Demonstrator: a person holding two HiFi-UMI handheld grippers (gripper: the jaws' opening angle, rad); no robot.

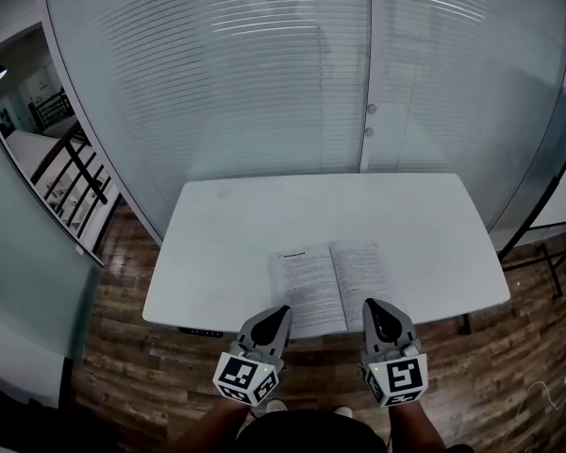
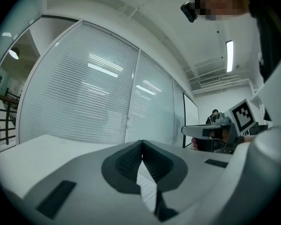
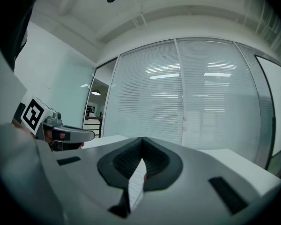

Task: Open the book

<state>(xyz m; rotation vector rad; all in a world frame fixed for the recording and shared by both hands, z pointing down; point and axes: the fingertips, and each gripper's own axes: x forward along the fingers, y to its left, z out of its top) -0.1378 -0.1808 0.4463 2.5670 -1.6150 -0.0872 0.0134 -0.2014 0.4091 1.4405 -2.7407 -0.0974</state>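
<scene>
Open book (image 1: 330,281) flat on white table (image 1: 226,234) at lower centre, left gripper (image 1: 279,310) and right gripper (image 1: 374,306) at its bottom edge, jaws closed, empty.

Print on the book (image 1: 332,281) is too small to read; its near corners vanish behind the left gripper (image 1: 281,311) and right gripper (image 1: 372,306).

The book (image 1: 330,286) lies open and flat on the white table (image 1: 245,225), face up, showing 2 white pages filled with dense black print. Its centre fold runs from the table's near edge toward the far side, leaning slightly left at the far end. The left page has a darker line of print at its top. The book sits at the table's front edge, about midway along it.
</scene>
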